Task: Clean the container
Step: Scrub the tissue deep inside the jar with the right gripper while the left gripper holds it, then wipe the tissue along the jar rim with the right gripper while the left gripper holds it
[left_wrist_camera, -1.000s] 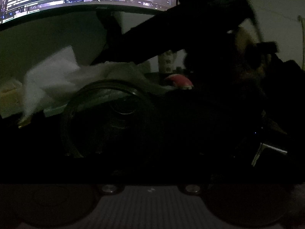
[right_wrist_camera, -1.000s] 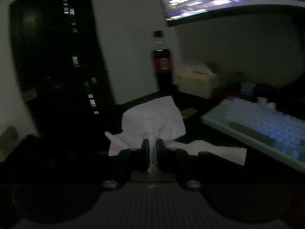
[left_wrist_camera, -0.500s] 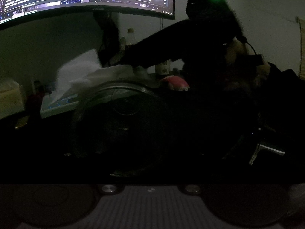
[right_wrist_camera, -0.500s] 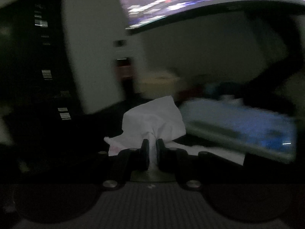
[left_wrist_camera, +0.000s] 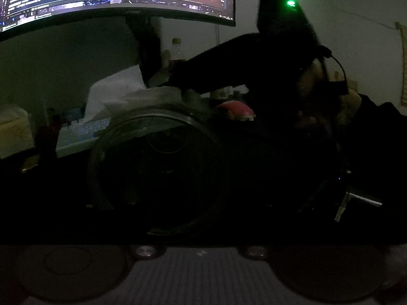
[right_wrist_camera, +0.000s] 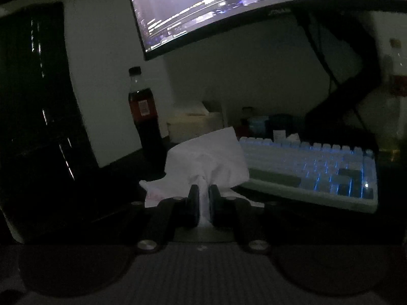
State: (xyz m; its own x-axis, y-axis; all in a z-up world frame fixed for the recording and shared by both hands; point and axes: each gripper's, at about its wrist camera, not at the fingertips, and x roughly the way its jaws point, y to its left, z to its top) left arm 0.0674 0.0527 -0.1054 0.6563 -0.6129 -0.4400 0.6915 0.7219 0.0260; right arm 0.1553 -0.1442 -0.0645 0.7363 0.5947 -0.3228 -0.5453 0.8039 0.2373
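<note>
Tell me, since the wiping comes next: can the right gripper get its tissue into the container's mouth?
Probably yes: the right gripper pinches the tissue just above the container rim, nothing visibly between.

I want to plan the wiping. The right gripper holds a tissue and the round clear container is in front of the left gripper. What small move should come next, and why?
Probably lower the right gripper, shut on the tissue, into the container. In the left wrist view the tissue sits only at its far rim, not yet inside.
</note>
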